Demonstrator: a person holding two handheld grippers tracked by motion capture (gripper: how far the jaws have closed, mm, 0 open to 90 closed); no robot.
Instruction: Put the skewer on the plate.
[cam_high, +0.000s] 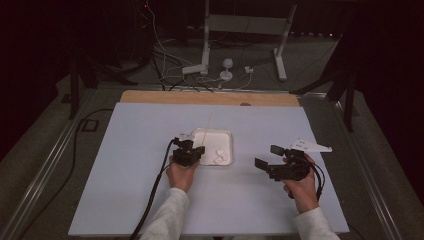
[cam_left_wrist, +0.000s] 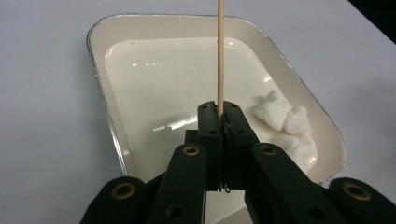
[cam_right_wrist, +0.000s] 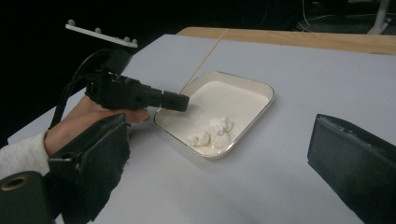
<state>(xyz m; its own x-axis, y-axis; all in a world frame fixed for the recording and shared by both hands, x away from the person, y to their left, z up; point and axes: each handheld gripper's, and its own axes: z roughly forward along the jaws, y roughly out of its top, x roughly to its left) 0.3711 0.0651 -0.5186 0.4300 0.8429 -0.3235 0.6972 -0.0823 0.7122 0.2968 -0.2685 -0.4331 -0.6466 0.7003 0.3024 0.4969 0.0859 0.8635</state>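
Two grippers are at work over the pale table (cam_high: 125, 170). The left gripper (cam_high: 196, 149) has its jaws pressed together on the lower end of a thin wooden skewer (cam_left_wrist: 220, 51), which rises from between the pads and slants away over the white tray (cam_left_wrist: 100, 65); in the right gripper view the same skewer (cam_right_wrist: 205, 58) leans up from the jaw tips toward the far wooden edge of the table. The jaw tips hang over the near left part of the tray, whose floor there is bare and glossy. A small cluster of white marshmallow pieces (cam_left_wrist: 285, 121) lies against the tray's right wall in the left gripper view, just beside the jaws but not touching them or the skewer; from the high view the pieces (cam_high: 218, 156) sit in the tray's near right corner. The right gripper (cam_high: 269, 157) is held well to the right of the tray, apart from it, with its two jaws spread wide and nothing between them.
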